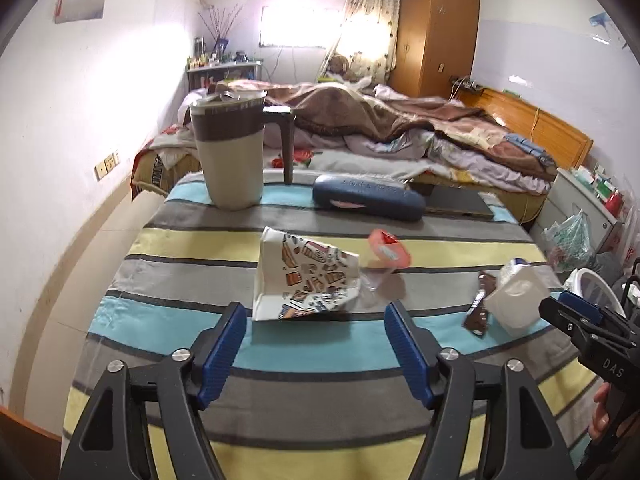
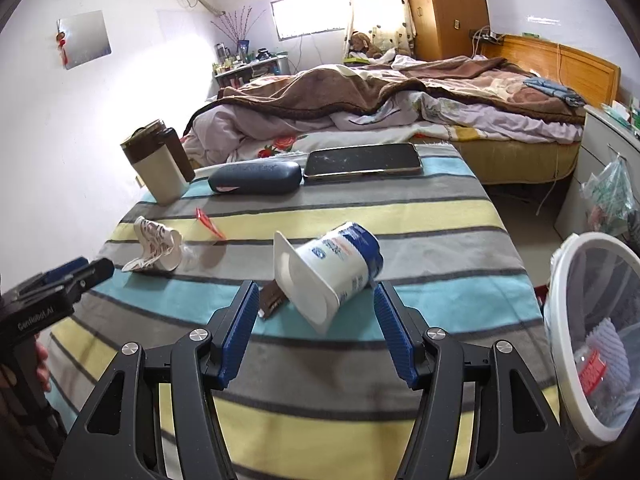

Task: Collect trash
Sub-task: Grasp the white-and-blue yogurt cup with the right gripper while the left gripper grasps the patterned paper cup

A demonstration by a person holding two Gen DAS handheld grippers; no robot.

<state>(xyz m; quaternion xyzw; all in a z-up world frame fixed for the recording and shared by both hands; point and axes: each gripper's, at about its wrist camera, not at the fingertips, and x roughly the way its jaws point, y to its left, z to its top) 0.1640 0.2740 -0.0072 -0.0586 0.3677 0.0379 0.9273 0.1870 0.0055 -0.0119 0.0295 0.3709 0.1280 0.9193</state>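
On the striped tablecloth (image 1: 192,240) a crumpled printed paper cup (image 1: 304,276) lies on its side just ahead of my left gripper (image 1: 315,312). That gripper is open, its blue pads apart and nothing between them. A red wrapper (image 1: 390,248) lies just behind the paper cup. A white and blue yogurt cup (image 2: 332,268) lies tipped over with a brown wrapper (image 2: 272,300) under its left edge. My right gripper (image 2: 316,292) is open around the yogurt cup's near end, and its pads do not press on it. The left gripper (image 2: 92,272) also shows at the left edge of the right wrist view.
A beige and brown mug (image 1: 228,152), a dark blue glasses case (image 1: 368,198) and a phone (image 2: 362,162) sit at the table's far end. A white-rimmed mesh bin (image 2: 560,300) holding a bottle stands right of the table. An unmade bed (image 2: 400,92) lies beyond.
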